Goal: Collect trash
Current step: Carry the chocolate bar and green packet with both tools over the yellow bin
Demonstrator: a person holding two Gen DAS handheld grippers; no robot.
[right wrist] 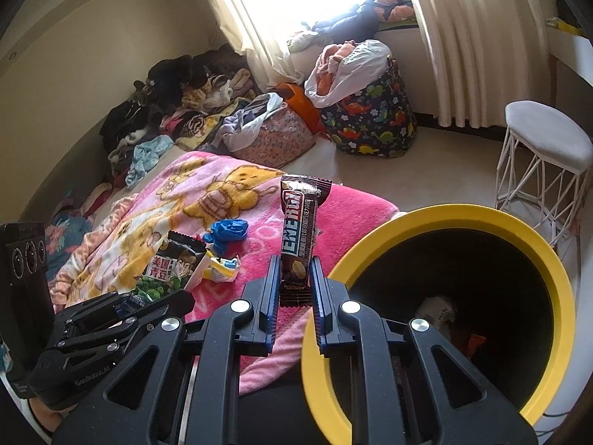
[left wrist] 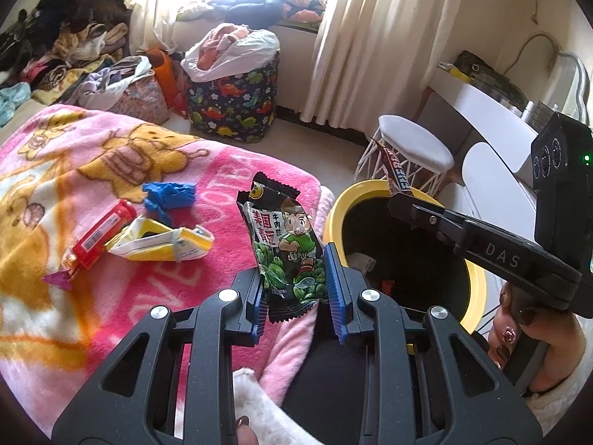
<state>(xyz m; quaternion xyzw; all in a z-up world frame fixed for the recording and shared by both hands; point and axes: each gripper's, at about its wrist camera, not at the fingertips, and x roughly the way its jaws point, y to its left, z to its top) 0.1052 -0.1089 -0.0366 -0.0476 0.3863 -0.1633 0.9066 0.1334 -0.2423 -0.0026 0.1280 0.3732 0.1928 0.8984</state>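
Your left gripper (left wrist: pixel 294 278) pinched the pea packet (left wrist: pixel 285 244), your right gripper (right wrist: pixel 294 282) the energy bar (right wrist: pixel 298 237); 3 wrappers (left wrist: pixel 163 239) lay beside the bin (right wrist: pixel 444 218).

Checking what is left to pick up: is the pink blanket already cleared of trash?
No: a red wrapper, a yellow wrapper and a crumpled blue bag lie on the pink blanket.

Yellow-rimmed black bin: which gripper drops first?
Right, probably. The right gripper holds its brown energy-bar wrapper at the yellow-rimmed black bin's rim; the left gripper's green-pea snack packet is over the pink blanket.
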